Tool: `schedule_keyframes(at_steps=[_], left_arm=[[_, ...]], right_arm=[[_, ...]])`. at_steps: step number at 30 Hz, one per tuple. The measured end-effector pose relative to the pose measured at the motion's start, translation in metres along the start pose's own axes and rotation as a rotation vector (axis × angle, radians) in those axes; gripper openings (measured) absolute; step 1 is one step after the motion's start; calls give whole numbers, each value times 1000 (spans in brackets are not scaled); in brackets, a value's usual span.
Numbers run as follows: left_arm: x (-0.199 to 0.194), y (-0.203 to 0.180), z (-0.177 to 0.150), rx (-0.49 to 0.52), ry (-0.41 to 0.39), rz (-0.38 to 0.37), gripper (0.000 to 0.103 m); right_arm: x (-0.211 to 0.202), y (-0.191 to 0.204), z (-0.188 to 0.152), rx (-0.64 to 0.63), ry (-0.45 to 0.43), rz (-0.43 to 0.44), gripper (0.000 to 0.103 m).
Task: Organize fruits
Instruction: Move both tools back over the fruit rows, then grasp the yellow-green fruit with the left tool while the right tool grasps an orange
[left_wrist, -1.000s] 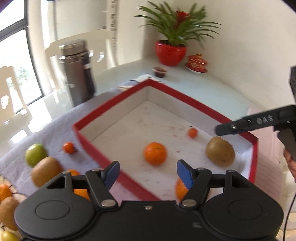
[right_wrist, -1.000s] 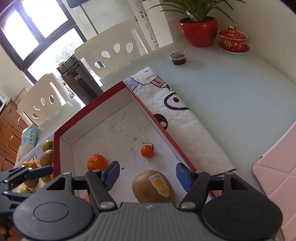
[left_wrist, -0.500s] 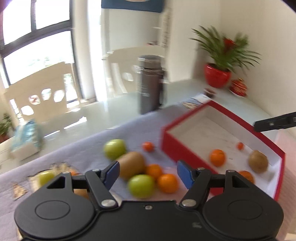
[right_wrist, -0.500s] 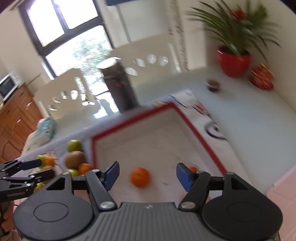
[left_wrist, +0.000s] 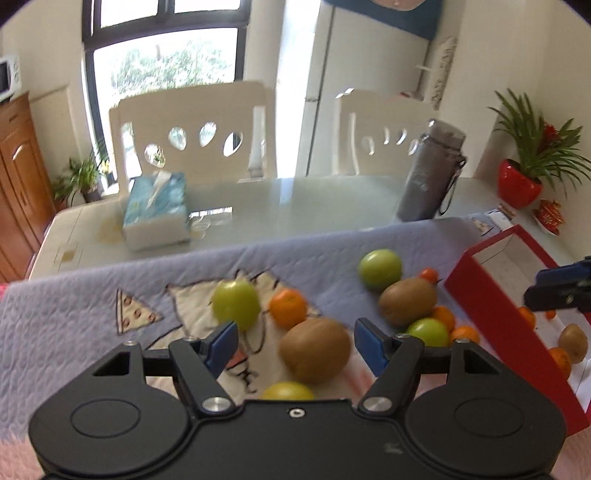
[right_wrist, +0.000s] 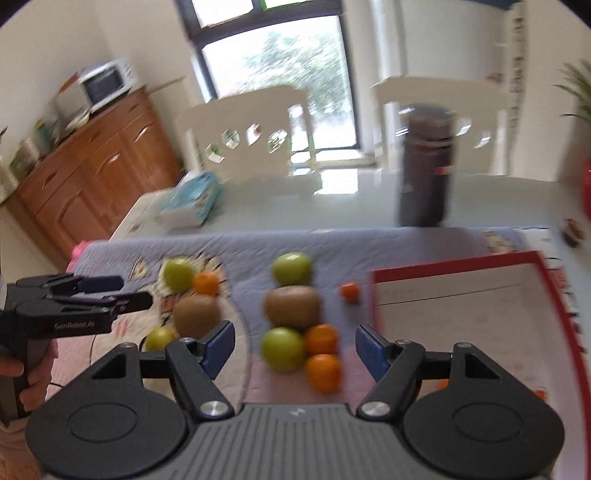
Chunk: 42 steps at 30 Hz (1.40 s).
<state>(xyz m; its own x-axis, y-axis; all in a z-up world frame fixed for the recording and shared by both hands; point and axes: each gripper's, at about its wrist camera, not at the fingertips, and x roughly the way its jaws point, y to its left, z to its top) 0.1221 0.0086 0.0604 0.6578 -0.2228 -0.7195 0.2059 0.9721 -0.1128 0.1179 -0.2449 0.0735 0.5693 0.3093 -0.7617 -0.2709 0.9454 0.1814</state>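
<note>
I have both tools turned away from the box since a second ago, when each looked down into it; now both face the loose fruit on the quilted lavender cloth (left_wrist: 74, 317). My left gripper (left_wrist: 295, 341) stands wide, holding nothing, with a brown fuzzy kiwi (left_wrist: 314, 350) lying on the cloth between its blue pads; a round green apple (left_wrist: 236, 303) and a small orange mandarin (left_wrist: 288, 308) sit just beyond it, touching or nearly so, and a yellow-green fruit (left_wrist: 288, 391) shows at the tool's front edge. My right gripper (right_wrist: 295, 350) is likewise spread wide and empty, over a second cluster: a green apple (right_wrist: 282, 349) touching two orange mandarins (right_wrist: 322, 363), a kiwi (right_wrist: 291, 306) behind them, another green apple (right_wrist: 291, 268) behind that, and a small red-orange tomato (right_wrist: 349, 291) apart to the right. The shallow red-walled cardboard box with a white floor (left_wrist: 476, 291) lies at the cloth's right end; in the left view it holds a kiwi (left_wrist: 572, 341) and at least two mandarins (left_wrist: 561, 360), with a tiny tomato partly hidden behind the other tool's fingers. Farther back on the pale glass table (left_wrist: 295, 199) stand a grey steel flask (left_wrist: 430, 173) and a blue tissue box (left_wrist: 155, 210), with a red potted plant (left_wrist: 519, 184) in the corner. The right view is motion-blurred.
</note>
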Motion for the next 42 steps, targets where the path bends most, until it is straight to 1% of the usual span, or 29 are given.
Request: schedule_keyframes(at_steps=[4, 8, 12, 15, 19, 21, 24, 25, 29, 34, 35, 37, 38, 39, 40, 42], left_arm=[[18, 10, -9, 4, 59, -31, 82], [36, 9, -13, 40, 107, -50, 83], [53, 4, -19, 72, 159, -80, 82], [63, -5, -26, 138, 191, -54, 83], [69, -16, -33, 215, 212, -29, 83], [71, -21, -36, 255, 219, -19, 83], [77, -21, -38, 260, 239, -18, 82], [79, -21, -39, 260, 243, -10, 83], [81, -19, -39, 260, 246, -14, 83], [82, -18, -39, 256, 247, -21, 83], [82, -18, -39, 255, 246, -22, 83], [81, -18, -40, 254, 239, -17, 83], [80, -19, -40, 252, 232, -10, 82], [80, -19, -40, 255, 225, -2, 73], [78, -19, -41, 260, 219, -1, 57], [74, -18, -40, 254, 212, -8, 58]], right_arm=[[38, 9, -3, 23, 92, 2, 74], [62, 16, -14, -40, 171, -62, 71], [73, 11, -19, -40, 211, -96, 68], [79, 12, -22, -109, 234, -154, 67], [91, 15, -24, -187, 285, -200, 64], [96, 16, -27, -230, 297, -222, 64], [105, 13, -26, -239, 308, -228, 62], [105, 12, -26, -252, 295, -229, 56], [105, 12, -25, -274, 282, -225, 51], [109, 21, -32, -346, 291, -245, 51], [108, 21, -33, -347, 283, -239, 45], [107, 17, -31, -303, 286, -221, 35], [105, 14, -31, -281, 276, -214, 35], [103, 12, -32, -268, 267, -208, 35], [102, 12, -34, -268, 266, -205, 35], [97, 14, -37, -269, 265, -193, 35]])
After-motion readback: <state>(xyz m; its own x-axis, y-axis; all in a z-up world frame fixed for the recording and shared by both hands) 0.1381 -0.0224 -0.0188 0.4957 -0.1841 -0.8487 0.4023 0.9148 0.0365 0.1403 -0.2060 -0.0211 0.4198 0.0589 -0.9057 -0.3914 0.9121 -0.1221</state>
